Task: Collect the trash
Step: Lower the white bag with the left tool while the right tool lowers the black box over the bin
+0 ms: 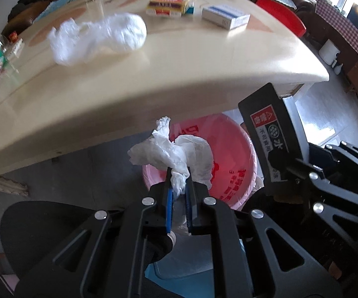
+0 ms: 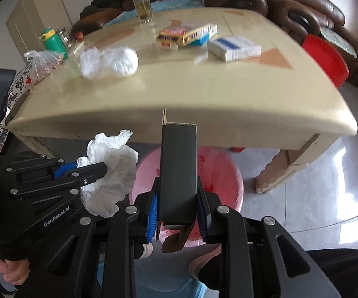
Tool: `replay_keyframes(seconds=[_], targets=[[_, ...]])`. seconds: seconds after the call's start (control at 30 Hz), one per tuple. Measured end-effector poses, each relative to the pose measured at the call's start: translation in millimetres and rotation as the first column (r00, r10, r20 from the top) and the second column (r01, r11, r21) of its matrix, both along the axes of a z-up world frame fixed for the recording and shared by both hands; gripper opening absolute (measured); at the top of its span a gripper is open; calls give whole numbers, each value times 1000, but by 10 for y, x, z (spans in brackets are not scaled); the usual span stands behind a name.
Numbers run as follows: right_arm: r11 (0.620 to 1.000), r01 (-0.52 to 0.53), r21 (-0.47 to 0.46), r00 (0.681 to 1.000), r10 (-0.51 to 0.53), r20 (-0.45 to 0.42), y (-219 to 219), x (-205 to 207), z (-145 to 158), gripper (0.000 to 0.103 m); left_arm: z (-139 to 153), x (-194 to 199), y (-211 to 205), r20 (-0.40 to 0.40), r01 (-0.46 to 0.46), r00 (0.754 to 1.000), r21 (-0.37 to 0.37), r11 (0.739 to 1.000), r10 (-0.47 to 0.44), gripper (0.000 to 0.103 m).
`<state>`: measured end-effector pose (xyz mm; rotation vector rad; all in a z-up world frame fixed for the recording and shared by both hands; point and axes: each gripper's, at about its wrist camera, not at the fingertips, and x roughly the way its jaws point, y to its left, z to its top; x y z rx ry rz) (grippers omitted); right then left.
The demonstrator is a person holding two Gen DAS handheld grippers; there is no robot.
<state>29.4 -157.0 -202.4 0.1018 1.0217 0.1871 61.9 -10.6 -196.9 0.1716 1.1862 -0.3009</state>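
Observation:
My left gripper (image 1: 179, 177) is shut on a crumpled white tissue (image 1: 176, 149), held over the pink-lined trash bin (image 1: 233, 159) below the table's front edge. The same tissue (image 2: 111, 171) and left gripper (image 2: 97, 171) show at the left of the right wrist view. My right gripper (image 2: 177, 198) is shut on a black carton (image 2: 179, 171), upright above the bin (image 2: 228, 181); the carton (image 1: 270, 134) also appears in the left wrist view with a red label. A white crumpled plastic bag (image 1: 99, 37) lies on the cream table (image 1: 179, 79).
On the table stand several small boxes (image 2: 186, 36), a white-blue box (image 2: 233, 48), a glass jar (image 2: 141, 2), a green bottle (image 2: 52, 39) and a clear bag of food (image 2: 42, 62). A red stool (image 2: 328, 59) and brown sofa (image 2: 290, 5) lie beyond. A hand (image 2: 7, 268) holds the left gripper.

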Motion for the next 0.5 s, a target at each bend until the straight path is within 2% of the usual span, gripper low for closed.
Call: replay_keyframes(seconds=[0.5], targets=[[1000, 3, 23, 989, 1, -148, -24, 247, -565, 26, -609, 285, -188, -122, 8, 993, 18, 1000, -6, 9]])
